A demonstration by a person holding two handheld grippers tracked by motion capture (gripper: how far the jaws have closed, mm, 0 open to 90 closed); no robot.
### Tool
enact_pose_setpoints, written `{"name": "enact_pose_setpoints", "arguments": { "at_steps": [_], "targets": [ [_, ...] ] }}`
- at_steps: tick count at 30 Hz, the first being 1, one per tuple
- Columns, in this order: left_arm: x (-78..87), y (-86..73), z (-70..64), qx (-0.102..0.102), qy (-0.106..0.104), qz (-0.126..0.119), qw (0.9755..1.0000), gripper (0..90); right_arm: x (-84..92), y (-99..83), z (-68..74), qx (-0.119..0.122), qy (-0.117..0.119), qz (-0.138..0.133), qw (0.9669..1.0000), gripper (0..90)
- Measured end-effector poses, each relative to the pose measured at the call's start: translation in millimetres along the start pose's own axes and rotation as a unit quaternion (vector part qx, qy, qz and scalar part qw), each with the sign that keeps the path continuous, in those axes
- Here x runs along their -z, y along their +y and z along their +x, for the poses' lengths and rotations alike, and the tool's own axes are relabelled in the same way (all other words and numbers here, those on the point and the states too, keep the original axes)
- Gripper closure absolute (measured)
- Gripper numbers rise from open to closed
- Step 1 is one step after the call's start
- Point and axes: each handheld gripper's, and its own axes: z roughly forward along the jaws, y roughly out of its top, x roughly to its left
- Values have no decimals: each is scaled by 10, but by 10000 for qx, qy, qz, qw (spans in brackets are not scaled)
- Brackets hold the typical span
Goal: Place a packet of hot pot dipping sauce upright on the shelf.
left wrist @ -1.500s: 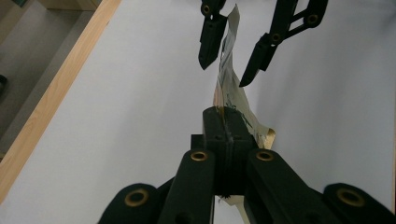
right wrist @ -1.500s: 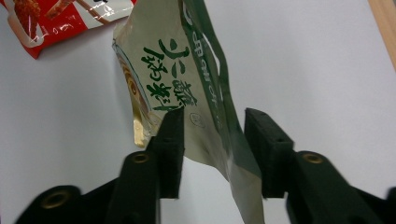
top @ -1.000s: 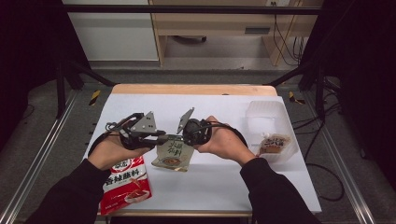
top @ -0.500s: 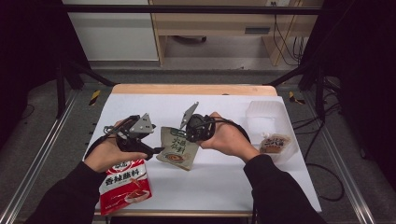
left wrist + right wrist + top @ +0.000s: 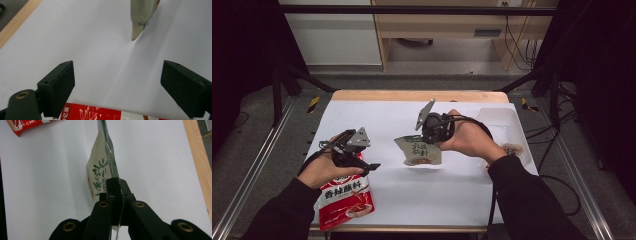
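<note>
Right gripper view: hand-held gripper (image 5: 115, 185) pinches beige pouch (image 5: 100, 170); lettering legible.

A glossy red foil pouch (image 5: 346, 199) lies on matt white paper covering a table (image 5: 422, 96) with a pale wood edge. The beige pouch (image 5: 421, 152) looks smooth, slightly shiny. Both grippers' jaws are matt black plastic.

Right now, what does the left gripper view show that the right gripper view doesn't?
Left gripper view: the left gripper, jaws just been opening, nothing between them. Right gripper view: the right gripper shut on the beige pouch, green lettering visible. Both: beige pouch, red pouch, white table cover, wooden table edge.
</note>
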Motion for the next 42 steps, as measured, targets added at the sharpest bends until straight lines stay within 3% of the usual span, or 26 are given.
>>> {"name": "enact_pose_setpoints", "arguments": {
  "at_steps": [11,19,24,29,42],
  "targets": [
    [-65,-171,40,250,54,10,9997,93,241,-108,-128,5,-129,-16,9999,900],
    [-78,-286,86,394,141,16,9991,76,435,-145,-227,-127,-232,-110,9996,900],
    [-80,-352,106,549,154,-132,9983,74,599,-151,-323,-137,-376,-84,9992,900],
    [-64,-388,124,556,233,-136,9981,72,716,-156,-396,-175,-488,-115,9986,900],
    [-45,-609,193,1026,341,-478,9930,71,1069,-267,-592,-337,-778,-182,9962,900]
  ]
}}
